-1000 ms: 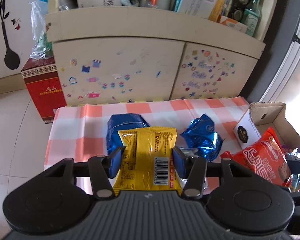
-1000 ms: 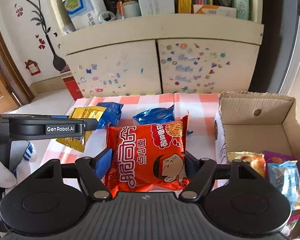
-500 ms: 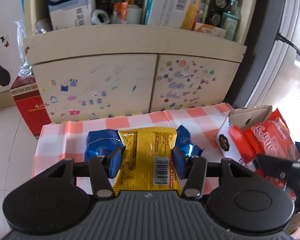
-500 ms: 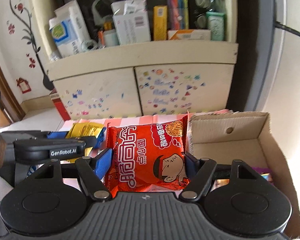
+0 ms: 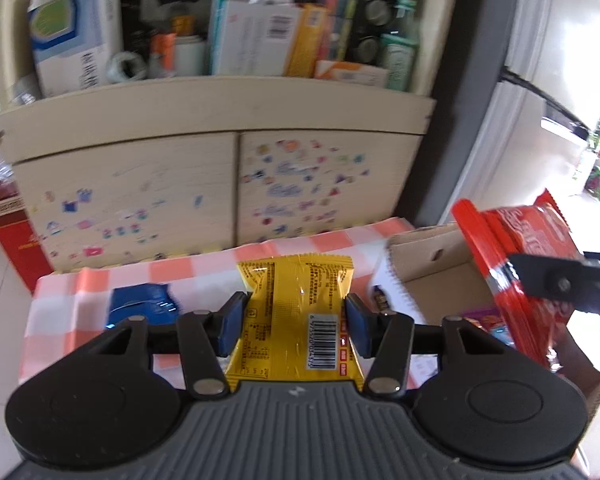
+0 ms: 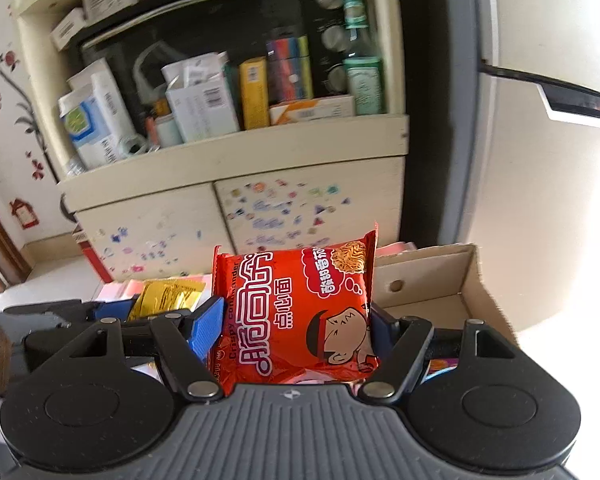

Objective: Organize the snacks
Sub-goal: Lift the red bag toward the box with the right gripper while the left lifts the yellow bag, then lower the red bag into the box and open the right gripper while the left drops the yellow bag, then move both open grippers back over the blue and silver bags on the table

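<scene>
My left gripper (image 5: 296,322) is shut on a yellow snack packet (image 5: 296,320) with a barcode, held above the checked tablecloth (image 5: 172,276). My right gripper (image 6: 294,330) is shut on a red noodle snack packet (image 6: 296,312), lifted over the left edge of the cardboard box (image 6: 432,280). In the left wrist view that red noodle snack packet (image 5: 508,256) hangs above the cardboard box (image 5: 432,256) at right. In the right wrist view the yellow snack packet (image 6: 166,296) shows at left. A blue snack packet (image 5: 140,306) lies on the cloth.
A cream cabinet (image 5: 220,184) with stickered doors stands behind the table, its shelf crowded with boxes and bottles. A red carton (image 5: 12,240) sits on the floor at left. Other packets (image 5: 484,318) lie inside the box. A dark pillar (image 6: 432,120) rises at right.
Both grippers have risen and swung right with their packets. The red packet has come from above the cloth to over the box. The second blue packet has passed out of sight.
</scene>
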Action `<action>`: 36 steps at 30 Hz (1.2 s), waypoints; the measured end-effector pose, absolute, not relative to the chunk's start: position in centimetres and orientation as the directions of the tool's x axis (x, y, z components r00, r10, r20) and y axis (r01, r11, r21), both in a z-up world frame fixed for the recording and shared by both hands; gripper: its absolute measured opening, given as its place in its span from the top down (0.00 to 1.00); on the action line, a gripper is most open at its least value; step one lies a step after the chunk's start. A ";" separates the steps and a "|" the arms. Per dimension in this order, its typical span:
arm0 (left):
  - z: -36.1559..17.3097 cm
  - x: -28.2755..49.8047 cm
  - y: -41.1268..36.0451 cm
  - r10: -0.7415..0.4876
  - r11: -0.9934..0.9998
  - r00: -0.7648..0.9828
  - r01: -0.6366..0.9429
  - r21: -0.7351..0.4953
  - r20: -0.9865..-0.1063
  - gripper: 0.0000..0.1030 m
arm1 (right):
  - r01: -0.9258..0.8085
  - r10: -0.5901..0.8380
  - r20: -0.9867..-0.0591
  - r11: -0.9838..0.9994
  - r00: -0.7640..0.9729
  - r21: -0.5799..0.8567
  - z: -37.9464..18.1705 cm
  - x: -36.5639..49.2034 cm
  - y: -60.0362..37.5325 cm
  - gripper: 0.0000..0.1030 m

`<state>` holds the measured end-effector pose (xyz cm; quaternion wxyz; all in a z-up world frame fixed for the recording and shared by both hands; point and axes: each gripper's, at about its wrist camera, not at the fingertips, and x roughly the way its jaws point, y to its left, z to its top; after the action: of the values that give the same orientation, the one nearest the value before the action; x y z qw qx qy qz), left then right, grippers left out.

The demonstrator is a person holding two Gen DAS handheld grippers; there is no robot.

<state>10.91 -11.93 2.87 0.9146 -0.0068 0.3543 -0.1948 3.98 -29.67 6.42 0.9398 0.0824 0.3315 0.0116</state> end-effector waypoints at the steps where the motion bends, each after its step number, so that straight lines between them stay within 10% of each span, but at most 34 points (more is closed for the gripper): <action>1: 3.0 10.7 -12.3 -0.374 0.918 0.671 0.364 -0.156 -0.640 0.50 | 0.043 0.069 -0.620 0.986 0.782 0.164 6.5 3.9 -30.0 0.24; 24: 0.5 8.6 -23.5 -0.653 0.724 0.490 0.628 -0.286 -0.577 0.48 | 0.403 -0.172 -0.645 0.886 0.744 0.229 4.9 2.1 -38.0 0.24; 30: 0.5 7.9 -24.0 -0.655 0.715 0.480 0.644 -0.272 -0.583 0.20 | 0.464 -0.202 -0.656 0.849 0.727 0.252 4.5 2.2 -38.9 0.17; 36: 1.8 8.5 -22.4 -0.639 0.739 0.497 0.609 -0.288 -0.587 0.16 | 0.450 -0.190 -0.642 0.852 0.743 0.269 4.9 2.0 -38.7 0.14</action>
<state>8.47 -22.43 1.83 0.8648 -0.0214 0.3484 -0.3608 2.01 -38.66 4.90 0.9100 0.2081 0.3124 -0.1759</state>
